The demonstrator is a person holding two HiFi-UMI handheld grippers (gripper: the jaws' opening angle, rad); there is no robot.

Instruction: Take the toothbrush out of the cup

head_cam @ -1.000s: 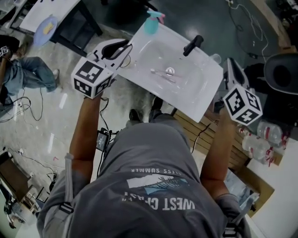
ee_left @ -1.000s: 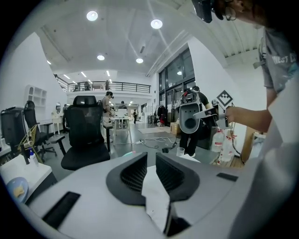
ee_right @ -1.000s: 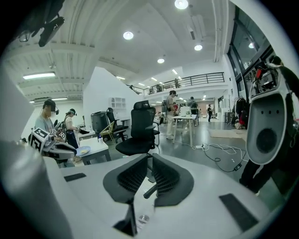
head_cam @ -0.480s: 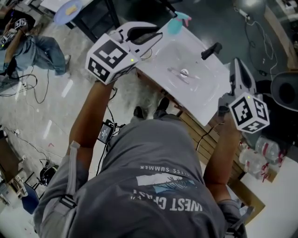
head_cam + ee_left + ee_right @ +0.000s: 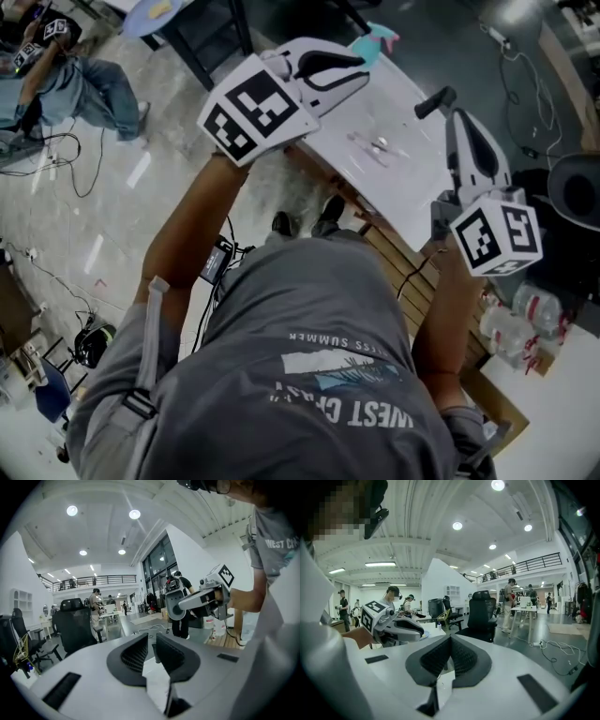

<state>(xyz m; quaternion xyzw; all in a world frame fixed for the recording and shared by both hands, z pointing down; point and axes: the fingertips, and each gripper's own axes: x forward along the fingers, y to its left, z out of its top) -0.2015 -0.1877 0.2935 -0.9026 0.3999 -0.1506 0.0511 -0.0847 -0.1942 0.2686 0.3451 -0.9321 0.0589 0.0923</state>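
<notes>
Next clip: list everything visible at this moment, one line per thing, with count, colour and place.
sink basin: one, white, in front of the person
faucet: one, black, basin's far edge
dispenser bottle: one, teal, basin's far corner
thin item: one, pale, lying by the drain; too small to name
plastic bottles: several, clear, floor at right
bin: one, dark, right of basin
seated person: one, blue trousers, upper left
office chair: one, black, background hall
cup: none made out
left gripper: white, black jaws apart, empty, over basin's left
right gripper: white, black jaws together, empty, at basin's right
</notes>
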